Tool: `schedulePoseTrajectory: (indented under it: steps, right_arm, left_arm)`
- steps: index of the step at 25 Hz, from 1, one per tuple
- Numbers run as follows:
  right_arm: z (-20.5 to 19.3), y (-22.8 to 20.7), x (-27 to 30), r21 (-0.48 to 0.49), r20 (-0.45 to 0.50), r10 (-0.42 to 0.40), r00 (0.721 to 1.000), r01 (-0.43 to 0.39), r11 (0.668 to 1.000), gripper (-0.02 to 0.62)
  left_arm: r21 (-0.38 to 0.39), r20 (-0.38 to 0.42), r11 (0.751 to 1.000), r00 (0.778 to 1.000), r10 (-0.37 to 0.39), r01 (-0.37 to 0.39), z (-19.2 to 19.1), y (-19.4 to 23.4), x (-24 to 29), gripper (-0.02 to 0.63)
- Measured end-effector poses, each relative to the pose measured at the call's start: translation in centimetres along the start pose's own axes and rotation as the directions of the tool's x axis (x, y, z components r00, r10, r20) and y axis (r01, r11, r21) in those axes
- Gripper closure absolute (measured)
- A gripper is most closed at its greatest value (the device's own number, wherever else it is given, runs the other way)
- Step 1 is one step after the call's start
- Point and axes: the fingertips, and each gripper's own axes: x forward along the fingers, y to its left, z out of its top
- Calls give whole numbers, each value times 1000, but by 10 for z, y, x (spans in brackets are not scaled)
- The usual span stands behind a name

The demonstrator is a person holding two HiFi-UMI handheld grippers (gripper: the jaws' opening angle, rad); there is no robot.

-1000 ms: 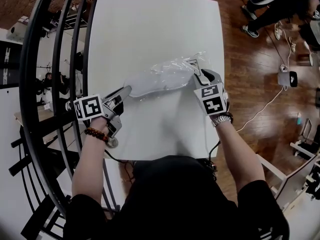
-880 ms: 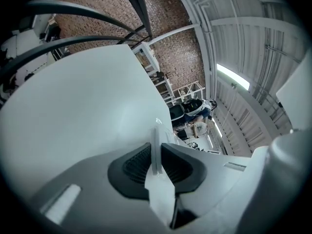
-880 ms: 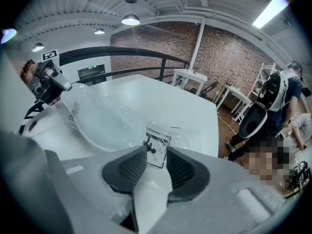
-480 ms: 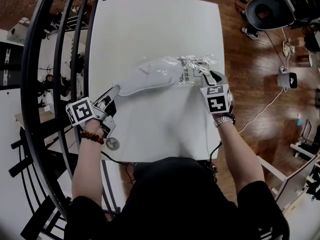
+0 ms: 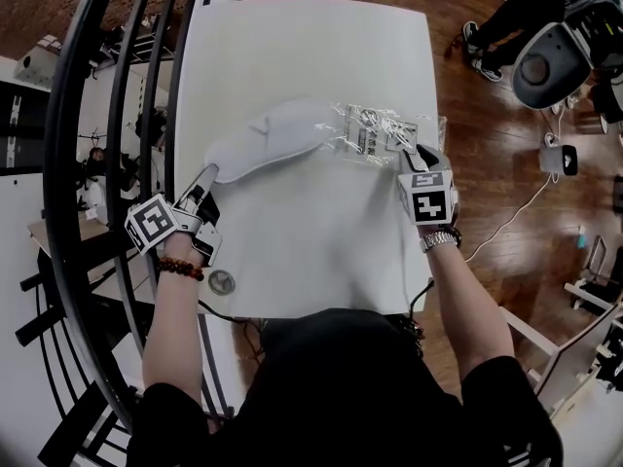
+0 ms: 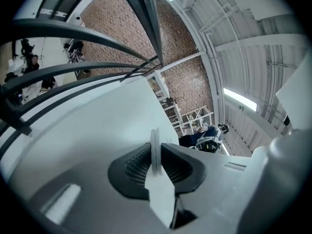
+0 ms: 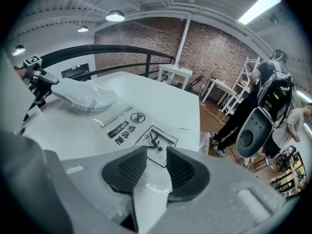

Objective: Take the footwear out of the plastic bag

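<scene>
Left gripper [image 5: 207, 176] jaws clamp the white shoe [image 5: 277, 134] edge. Right gripper [image 5: 409, 151] jaws pinch the plastic bag [image 5: 375, 129]. Shoe lies mostly outside the bag, on the desk [image 5: 311, 47].

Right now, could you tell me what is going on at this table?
A person at a white table holds a gripper in each hand and is getting a white slipper out of a clear plastic bag. The left gripper is shut on one end of the slipper. The right gripper pinches the opposite end of the printed bag. Most of the slipper lies bare on the table. Only its end nearest the bag seems to be under the film, so the job looks nearly done.
</scene>
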Motion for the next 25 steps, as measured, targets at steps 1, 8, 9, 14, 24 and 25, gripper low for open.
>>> schedulePoseTrajectory:
  steps: [1, 8, 9, 14, 24, 25]
  right_arm:
    - [0, -1, -1, 3, -2, -3, 1000, 3, 1000, 485]
    - [-6, 0, -4, 24, -6, -12, 1000, 12, 1000, 485]
    - [-6, 0, -5, 28, -7, -12, 1000, 12, 1000, 485]
    - [-10, 3, -9, 42, -10, -10, 1000, 10, 999, 465]
    - [-20, 6, -14, 62, -30, -15, 999, 17, 998, 453]
    - [-18, 7, -15, 61, -26, -13, 1000, 15, 998, 451]
  left_arm:
    - [-5, 19, 1000, 1000, -13, 13, 4, -3, 0, 523]
    - [-60, 150, 998, 988, 31, -22, 16, 14, -9, 525]
    - [-68, 162, 997, 986, 34, -23, 17, 16, -10, 525]
    - [-111, 233, 993, 971, 52, -27, 18, 22, -13, 525]
    - [-151, 322, 988, 942, 92, -45, 24, 35, -26, 523]
    - [-135, 305, 989, 947, 95, -55, 22, 34, -24, 520]
